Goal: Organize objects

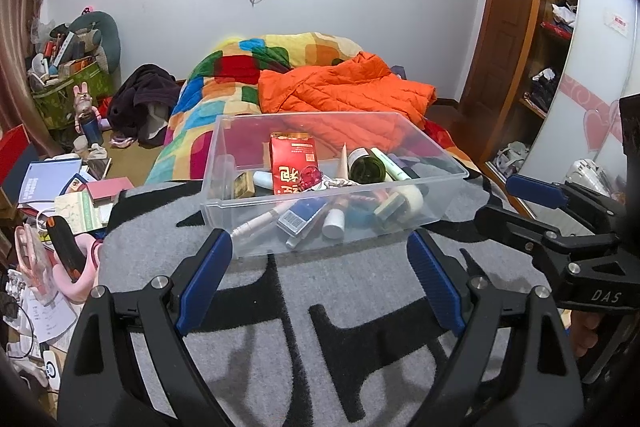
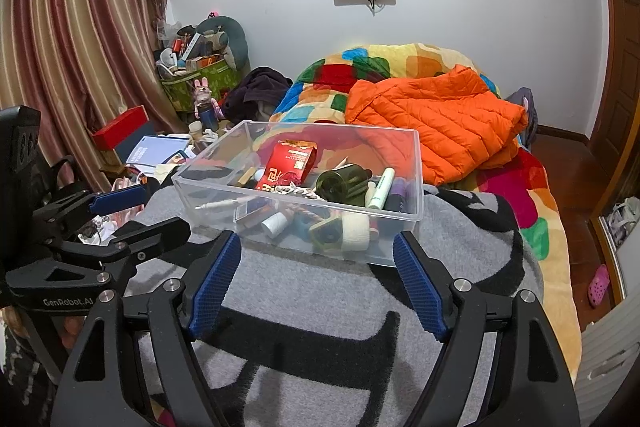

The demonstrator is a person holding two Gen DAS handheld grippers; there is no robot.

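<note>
A: Two grippers, both mine, and nothing between the fingers of either. Ahead of them, largest thing on the grey blanket (image 1: pixel 320 291), stands the clear bin (image 1: pixel 248 247); its near wall sits just beyond my left gripper (image 1: pixel 320 263) fingertips and just beyond my right gripper (image 2: pixel 316 267) fingertips too.

B: And the objects to organize?

A: All the small things I can see lie inside that bin, straight past my fingers: a red packet (image 1: pixel 293 163) propped up toward the far side, a dark green bottle (image 1: pixel 366 167) on its side to the right of it, a white roll (image 2: pixel 355 226) against the near wall, a white pen (image 1: pixel 260 223) near my left fingertip, a small white-capped tube (image 1: pixel 334 223). Some pieces under the pile I can't make out through the plastic.

B: So which step is this?

A: I can't settle it. The blanket around my fingers is bare, so this fits a bin just filled as well as a bin about to be sorted out. I won't name a move.

B: Fingers?

A: Left pair spread wide, touching nothing, hovering over the blanket. Right pair likewise splayed and bare-handed. Each gripper shows at the edge of the other's view, side by side, both facing the bin.
</note>
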